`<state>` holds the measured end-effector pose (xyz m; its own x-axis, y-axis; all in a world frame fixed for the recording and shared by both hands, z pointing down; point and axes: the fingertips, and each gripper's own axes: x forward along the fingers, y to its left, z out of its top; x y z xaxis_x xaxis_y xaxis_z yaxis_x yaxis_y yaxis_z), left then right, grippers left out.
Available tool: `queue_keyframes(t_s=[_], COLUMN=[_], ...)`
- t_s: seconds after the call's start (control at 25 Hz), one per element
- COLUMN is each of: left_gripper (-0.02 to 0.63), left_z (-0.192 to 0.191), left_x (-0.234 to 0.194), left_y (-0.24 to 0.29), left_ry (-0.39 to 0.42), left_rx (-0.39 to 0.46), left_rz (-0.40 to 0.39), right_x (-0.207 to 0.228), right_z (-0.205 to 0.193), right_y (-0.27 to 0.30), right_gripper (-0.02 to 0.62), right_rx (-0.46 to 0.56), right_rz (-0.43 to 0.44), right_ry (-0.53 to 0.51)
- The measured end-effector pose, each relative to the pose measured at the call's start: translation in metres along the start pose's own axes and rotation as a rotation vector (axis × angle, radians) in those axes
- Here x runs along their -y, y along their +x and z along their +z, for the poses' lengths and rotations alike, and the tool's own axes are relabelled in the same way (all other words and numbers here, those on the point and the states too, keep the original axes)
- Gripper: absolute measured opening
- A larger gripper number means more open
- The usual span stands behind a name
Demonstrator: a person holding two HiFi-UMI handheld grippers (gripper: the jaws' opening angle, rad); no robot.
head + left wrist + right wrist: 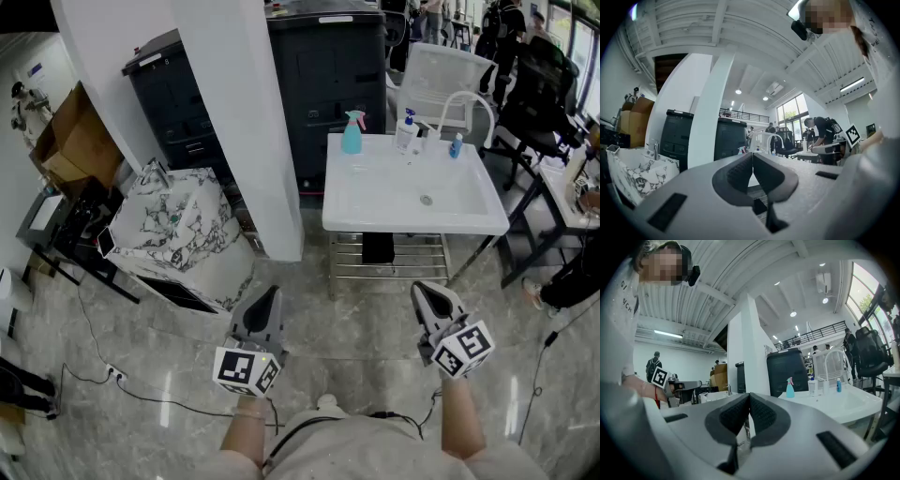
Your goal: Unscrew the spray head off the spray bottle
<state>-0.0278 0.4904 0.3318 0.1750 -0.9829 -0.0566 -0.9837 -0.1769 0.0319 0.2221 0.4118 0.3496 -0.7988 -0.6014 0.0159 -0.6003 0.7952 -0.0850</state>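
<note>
Left gripper point(269, 295) and right gripper point(424, 291) both closed tight, clamping nothing. Well apart from the teal plastic spray bottle point(352, 134) upright on the white basin point(375, 202).

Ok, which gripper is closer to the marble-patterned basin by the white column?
Left. The left gripper hangs over the floor just right of the marble-patterned basin. The right gripper is farther right, in front of the white sink. Both are shut and empty.
</note>
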Motion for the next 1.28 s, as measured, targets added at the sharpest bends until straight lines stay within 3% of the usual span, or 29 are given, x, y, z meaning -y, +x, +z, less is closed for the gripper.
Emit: queue_keyframes(t_s=[0.2,0.48,0.8,1.28], left_gripper=[0.006,0.006,0.006,0.006], left_z=[-0.005,-0.018,-0.026,-0.026], left_x=[-0.020,-0.051,-0.073,-0.118], left_y=[0.008,0.021,0.061,0.169], left_ry=[-0.015,-0.072,-0.098,-0.111], left_rx=[-0.003,-0.003,-0.008,-0.011], left_rz=[-0.033,-0.021,-0.029,-0.023], right_x=[-0.008,-0.005,0.029,0.110], right_z=[-0.007,-0.012,-0.016,-0.007], right_y=[0.022,0.039,0.055,0.148], right_gripper=[0.005,0.005,0.005,0.006], right_rx=[-0.001,-0.014,-0.027,-0.048], right_rz=[-0.029,-0.064,-0.117,-0.129], right_ry=[0.014,0.012,0.025,0.036])
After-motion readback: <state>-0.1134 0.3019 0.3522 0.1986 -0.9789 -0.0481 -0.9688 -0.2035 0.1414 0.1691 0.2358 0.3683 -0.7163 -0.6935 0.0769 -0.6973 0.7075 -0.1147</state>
